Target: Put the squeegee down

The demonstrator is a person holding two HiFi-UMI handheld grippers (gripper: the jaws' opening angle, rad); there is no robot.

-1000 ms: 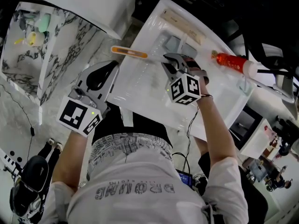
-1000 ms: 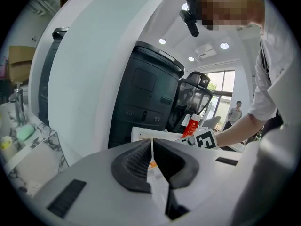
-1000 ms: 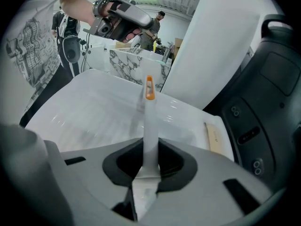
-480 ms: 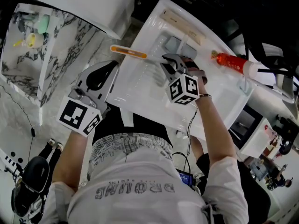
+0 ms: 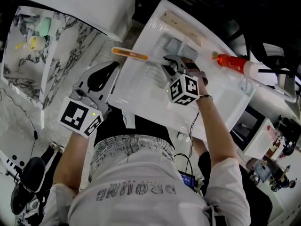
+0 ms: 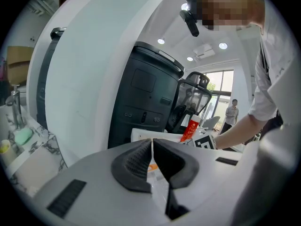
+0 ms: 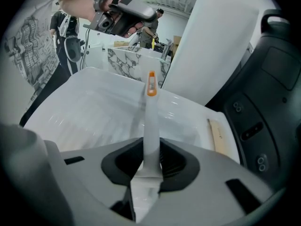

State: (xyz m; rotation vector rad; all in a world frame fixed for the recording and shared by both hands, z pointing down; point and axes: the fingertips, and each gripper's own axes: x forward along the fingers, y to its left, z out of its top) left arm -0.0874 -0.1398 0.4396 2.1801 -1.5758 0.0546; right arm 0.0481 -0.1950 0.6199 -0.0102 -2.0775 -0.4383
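The squeegee has a white handle with an orange far end. It reaches out over the white tray toward the tray's left edge. My right gripper holds the handle near its wider base; its jaws are opening, with the handle still between the pads and touching both. In the head view the right gripper sits over the tray's middle. My left gripper is shut with nothing in it and hangs just off the tray's left edge.
A red bottle lies at the tray's far right. A wooden strip and grey blocks sit at the tray's far side. A marble shelf stands left. A dark machine stands behind.
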